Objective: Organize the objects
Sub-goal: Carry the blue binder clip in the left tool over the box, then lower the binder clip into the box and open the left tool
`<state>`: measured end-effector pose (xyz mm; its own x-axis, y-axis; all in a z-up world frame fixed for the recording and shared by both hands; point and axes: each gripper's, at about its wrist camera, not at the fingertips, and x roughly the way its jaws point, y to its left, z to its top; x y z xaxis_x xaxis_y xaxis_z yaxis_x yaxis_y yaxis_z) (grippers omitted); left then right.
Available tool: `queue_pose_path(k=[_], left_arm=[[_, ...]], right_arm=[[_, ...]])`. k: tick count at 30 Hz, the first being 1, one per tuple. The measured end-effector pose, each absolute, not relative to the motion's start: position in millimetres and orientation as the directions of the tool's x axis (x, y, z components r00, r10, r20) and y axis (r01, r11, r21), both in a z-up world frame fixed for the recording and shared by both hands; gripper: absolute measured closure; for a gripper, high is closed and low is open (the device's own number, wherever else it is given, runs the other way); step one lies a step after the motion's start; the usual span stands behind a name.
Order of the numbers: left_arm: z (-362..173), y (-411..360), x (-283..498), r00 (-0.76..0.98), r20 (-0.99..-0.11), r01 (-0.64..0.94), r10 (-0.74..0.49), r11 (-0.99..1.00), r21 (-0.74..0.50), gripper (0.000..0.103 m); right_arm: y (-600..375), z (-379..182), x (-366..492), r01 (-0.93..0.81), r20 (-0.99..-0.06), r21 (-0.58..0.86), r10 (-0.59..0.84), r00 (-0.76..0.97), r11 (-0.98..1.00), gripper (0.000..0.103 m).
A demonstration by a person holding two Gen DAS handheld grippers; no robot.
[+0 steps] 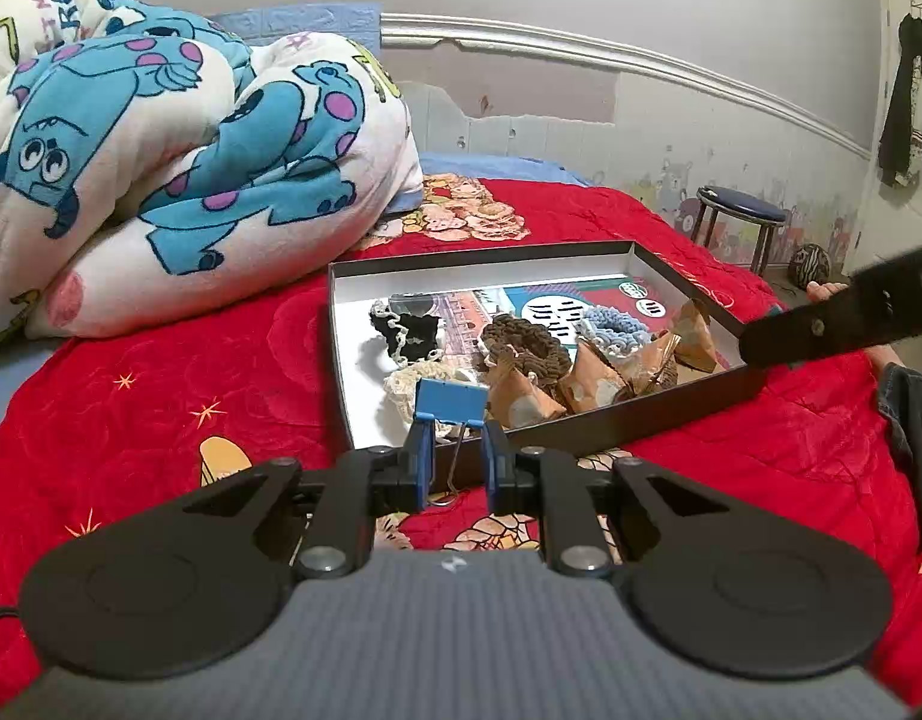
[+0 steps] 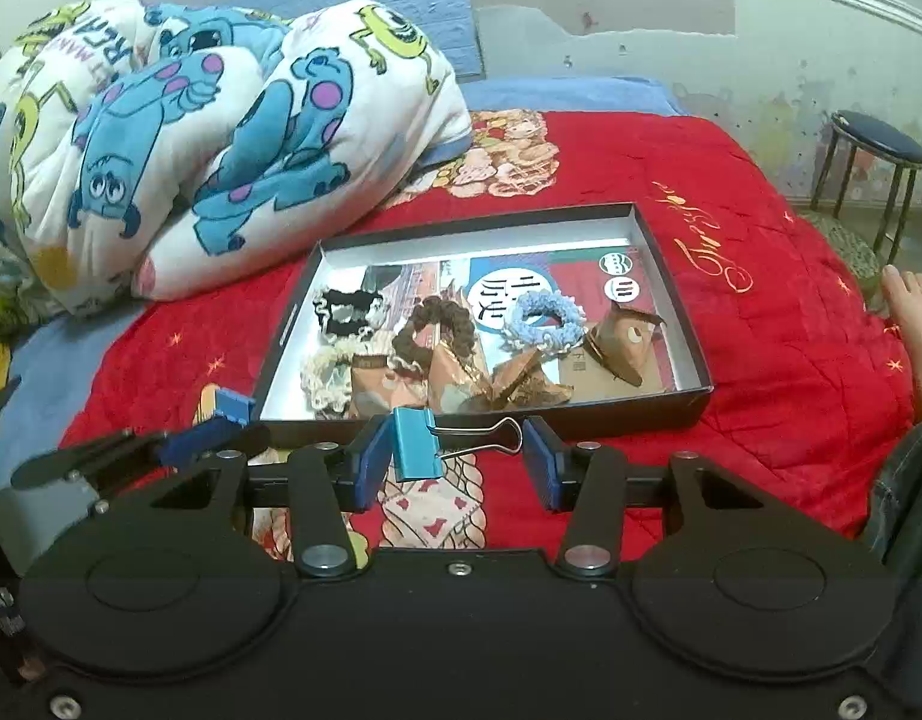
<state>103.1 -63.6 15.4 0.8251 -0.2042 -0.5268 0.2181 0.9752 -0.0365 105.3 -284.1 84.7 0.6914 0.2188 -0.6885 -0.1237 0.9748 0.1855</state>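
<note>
A black shallow box (image 1: 610,420) (image 2: 670,402) lies on the red bedspread and holds scrunchies, brown paper packets and a printed card. My left gripper (image 1: 455,468) has a blue binder clip (image 1: 452,402) between its fingers at the box's near edge; the jaws stand a little apart around the clip's wire handles. It also shows in the right wrist view (image 2: 233,408). My right gripper (image 2: 455,465) is open, with a light blue binder clip (image 2: 416,441) lying against its left finger, wire handles pointing right, just in front of the box.
A rolled cartoon blanket (image 1: 161,150) (image 2: 221,138) lies left of the box. A dark stool (image 1: 739,213) (image 2: 874,150) stands beyond the bed's right side. A bare foot (image 2: 916,324) rests at the right edge. Clothes hang on the far wall (image 1: 910,96).
</note>
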Motion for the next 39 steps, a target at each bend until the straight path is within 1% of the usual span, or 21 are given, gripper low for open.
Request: queue_pose_path(k=[6,13,19,22,24,28,31,34,39], left_arm=[[27.0,-51.5,107.3,0.819,-0.525,0.227,-0.231,0.971,-0.073,0.082],[41.7,-52.3,125.1,0.861,-0.478,0.204,-0.174,0.979,0.010,0.082],[48.9,-59.0,167.9,0.863,-0.485,0.175,-0.143,0.984,0.021,0.082],[51.1,-64.7,201.0,0.845,-0.511,0.179,-0.158,0.984,-0.008,0.082],[50.3,-71.7,223.1,0.827,-0.537,0.181,-0.165,0.983,-0.024,0.082],[41.2,-94.8,251.3,0.801,-0.588,0.177,-0.116,0.983,0.047,0.082],[32.6,-104.8,264.8,0.772,-0.626,0.178,-0.111,0.983,0.044,0.082],[25.4,-114.3,275.1,0.757,-0.643,0.191,-0.115,0.980,0.049,0.082],[17.9,-127.7,286.5,0.744,-0.657,0.206,-0.121,0.977,0.053,0.082]], right_arm=[[-284.8,86.6,118.4,-0.126,-0.671,0.218,0.242,0.701,0.968,0.057],[-290.3,77.6,151.0,-0.115,-0.630,0.265,0.262,0.731,0.957,0.057],[-298.1,62.6,189.4,-0.111,-0.600,0.318,0.291,0.746,0.942,0.057],[-301.1,54.5,216.8,-0.091,-0.601,0.337,0.289,0.745,0.937,0.057],[-299.0,51.7,238.2,-0.075,-0.618,0.329,0.275,0.736,0.941,0.057],[-292.8,48.7,279.7,-0.039,-0.654,0.243,0.194,0.732,0.969,0.057],[-299.1,43.4,302.4,-0.015,-0.657,0.271,0.196,0.728,0.962,0.057],[-306.0,31.7,315.6,0.006,-0.673,0.297,0.205,0.710,0.955,0.057],[-310.0,13.0,321.0,0.011,-0.695,0.271,0.187,0.694,0.963,0.057]])
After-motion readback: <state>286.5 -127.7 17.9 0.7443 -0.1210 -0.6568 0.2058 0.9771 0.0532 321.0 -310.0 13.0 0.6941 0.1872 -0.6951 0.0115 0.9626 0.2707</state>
